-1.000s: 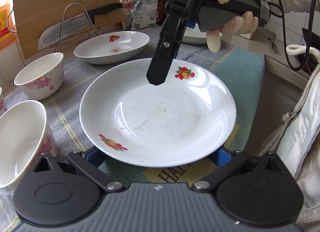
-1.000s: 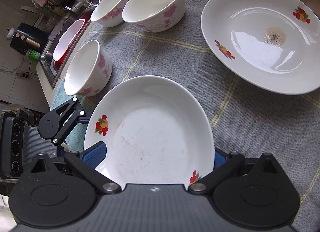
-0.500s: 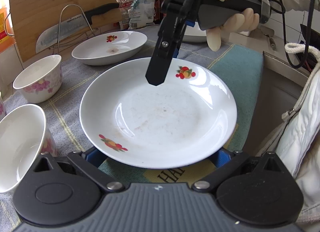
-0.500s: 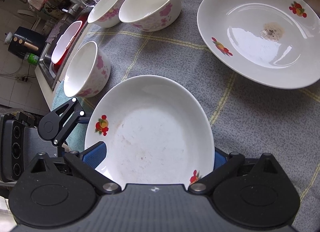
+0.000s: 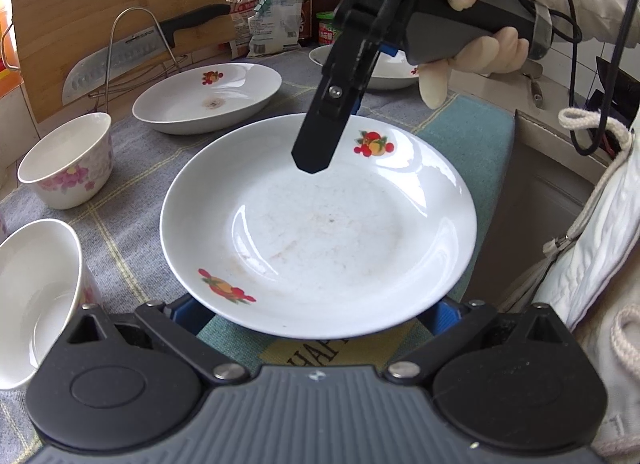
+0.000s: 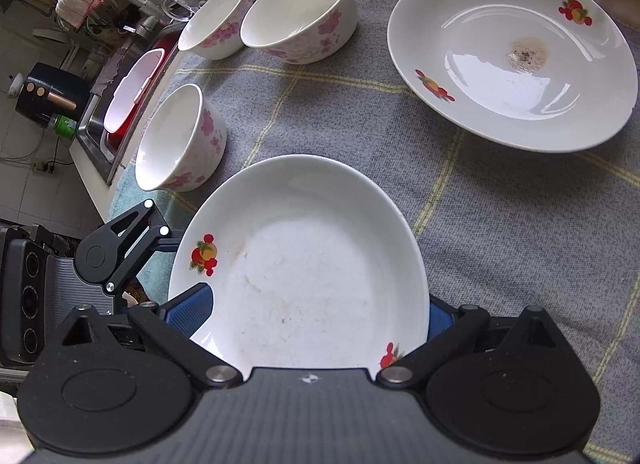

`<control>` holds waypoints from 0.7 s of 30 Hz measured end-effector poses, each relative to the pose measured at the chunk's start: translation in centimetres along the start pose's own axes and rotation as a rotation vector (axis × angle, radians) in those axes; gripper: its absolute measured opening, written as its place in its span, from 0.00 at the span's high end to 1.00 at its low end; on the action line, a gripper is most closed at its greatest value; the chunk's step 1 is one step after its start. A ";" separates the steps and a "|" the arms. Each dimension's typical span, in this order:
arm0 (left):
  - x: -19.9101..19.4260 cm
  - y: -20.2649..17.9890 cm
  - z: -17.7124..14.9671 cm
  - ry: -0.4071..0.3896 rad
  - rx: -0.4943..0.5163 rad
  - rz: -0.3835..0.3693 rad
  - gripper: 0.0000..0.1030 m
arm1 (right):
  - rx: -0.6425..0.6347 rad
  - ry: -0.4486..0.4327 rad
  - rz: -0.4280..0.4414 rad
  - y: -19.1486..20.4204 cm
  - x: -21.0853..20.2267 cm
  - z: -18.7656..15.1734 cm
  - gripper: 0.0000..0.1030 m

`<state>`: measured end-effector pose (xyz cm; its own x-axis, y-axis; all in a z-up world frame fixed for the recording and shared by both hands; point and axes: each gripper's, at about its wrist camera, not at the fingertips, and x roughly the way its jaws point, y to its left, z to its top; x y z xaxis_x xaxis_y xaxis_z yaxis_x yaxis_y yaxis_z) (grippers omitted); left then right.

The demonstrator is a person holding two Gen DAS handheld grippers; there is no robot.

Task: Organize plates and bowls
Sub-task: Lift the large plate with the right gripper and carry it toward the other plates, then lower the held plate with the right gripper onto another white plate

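plate (image 5: pixel 320 232) has drifted slightly from the far plate (image 6: pixel 516 60); both tongs, left (image 5: pixel 316 304) and right (image 6: pixel 320 312), pinching it. likely carrying it to stack.

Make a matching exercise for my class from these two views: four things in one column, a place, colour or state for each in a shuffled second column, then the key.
1. knife
2. stained plate
3. bowl pair
4. right hand-held gripper

a. hangs above the near plate
b. side by side, pink flowers
c. leans against the wooden board
d. brown speckled patch at its centre

Pairs: 1-c, 2-d, 3-b, 4-a
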<state>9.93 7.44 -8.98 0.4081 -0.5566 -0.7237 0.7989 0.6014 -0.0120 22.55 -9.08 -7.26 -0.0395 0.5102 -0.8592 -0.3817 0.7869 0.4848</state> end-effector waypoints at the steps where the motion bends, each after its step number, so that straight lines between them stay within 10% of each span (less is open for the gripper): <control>1: 0.0 0.0 0.2 -0.001 0.000 -0.005 0.01 | 0.000 -0.002 -0.002 0.0 -0.1 -0.1 0.00; 21: 2.3 -1.5 5.4 -0.018 0.082 -0.042 0.01 | 0.035 -0.093 -0.033 -3.4 -5.2 -2.1 0.00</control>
<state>12.10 2.13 -6.89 0.3807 -0.5911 -0.7111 0.8485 0.5289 0.0145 22.13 -15.15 -4.82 0.0593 0.5122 -0.8568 -0.3490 0.8148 0.4629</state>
